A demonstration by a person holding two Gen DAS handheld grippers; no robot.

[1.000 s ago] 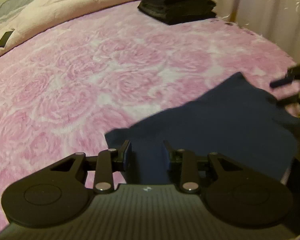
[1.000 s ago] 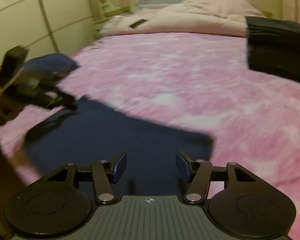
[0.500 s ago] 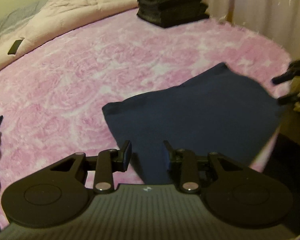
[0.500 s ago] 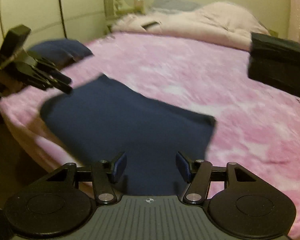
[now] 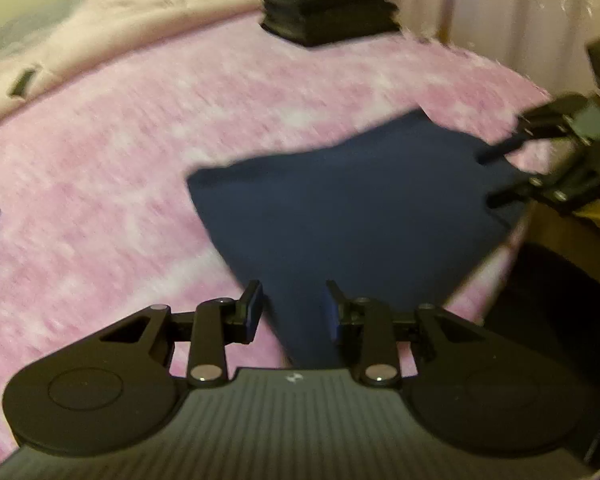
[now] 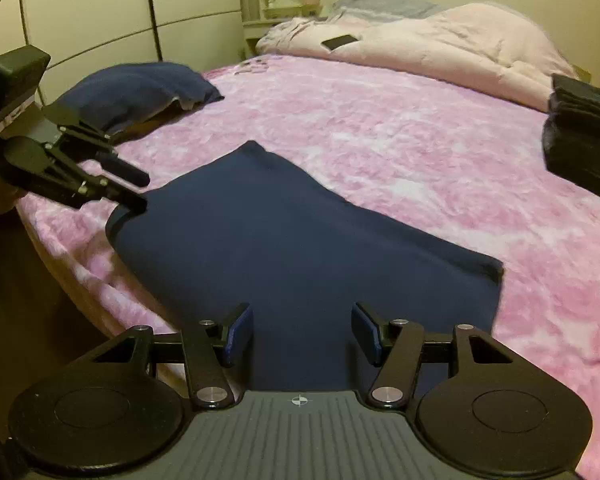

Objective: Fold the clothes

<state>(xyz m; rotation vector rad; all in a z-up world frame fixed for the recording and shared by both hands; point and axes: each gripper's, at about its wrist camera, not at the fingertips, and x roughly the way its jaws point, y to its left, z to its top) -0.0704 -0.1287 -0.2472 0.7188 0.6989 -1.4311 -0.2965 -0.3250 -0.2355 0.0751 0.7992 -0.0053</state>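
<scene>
Since 1 s ago: navy garment went from mid-air swing to lying flat at near edge of pink blanket. Left gripper was open, empty, over garment's corner. Right gripper was open wider, empty, above opposite end. Black folded stack sat at far side, navy pile near wardrobe. No readable labels or writing.

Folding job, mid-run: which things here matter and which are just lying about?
Job: navy cloth, spread flat; black folded stack; navy pile; left gripper, right gripper, both open.

Lying about: pale pink duvet; dark flat object on it.
</scene>
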